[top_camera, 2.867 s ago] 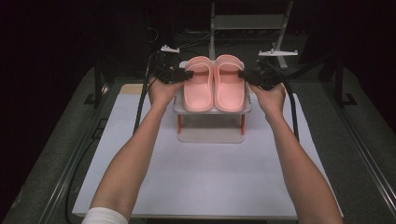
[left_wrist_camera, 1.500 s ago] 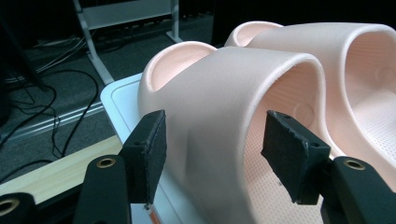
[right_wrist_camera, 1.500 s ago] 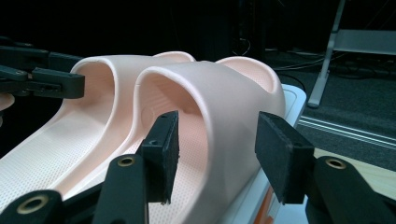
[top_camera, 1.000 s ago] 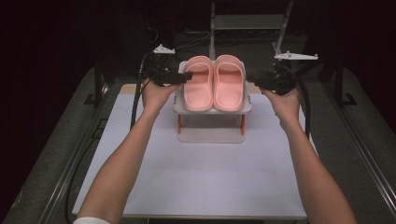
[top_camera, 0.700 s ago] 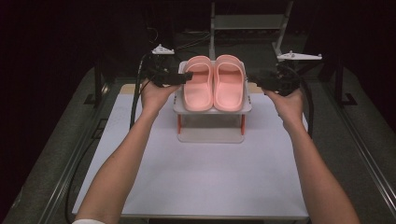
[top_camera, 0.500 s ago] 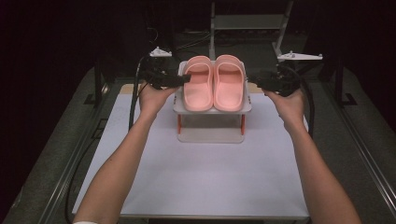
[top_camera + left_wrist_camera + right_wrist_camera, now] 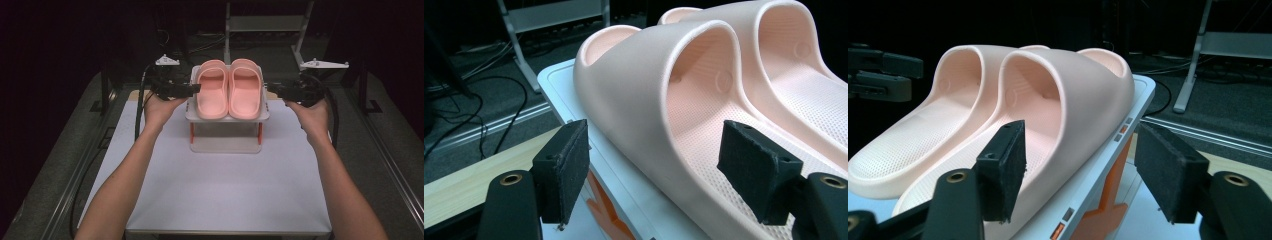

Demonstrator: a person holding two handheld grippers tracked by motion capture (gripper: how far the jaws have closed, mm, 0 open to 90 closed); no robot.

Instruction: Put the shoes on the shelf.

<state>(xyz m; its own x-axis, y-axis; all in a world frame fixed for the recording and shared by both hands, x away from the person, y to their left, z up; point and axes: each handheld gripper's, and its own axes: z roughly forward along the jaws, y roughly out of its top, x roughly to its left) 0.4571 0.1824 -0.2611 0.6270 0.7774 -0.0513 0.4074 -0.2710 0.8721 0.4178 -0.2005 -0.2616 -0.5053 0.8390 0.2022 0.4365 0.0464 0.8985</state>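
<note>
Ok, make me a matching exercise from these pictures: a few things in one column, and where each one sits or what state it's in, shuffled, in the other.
Column one:
1. pair of pink foam slide sandals
2. small white stand with orange legs
3. left gripper
4. right gripper

Column two:
A. open, beside the right-hand sandal's outer side
B. resting side by side on the raised top
C. open, around the left-hand sandal's outer edge
D. standing on the white table mat

Pairs: 1-B, 2-D, 3-C, 4-A
</note>
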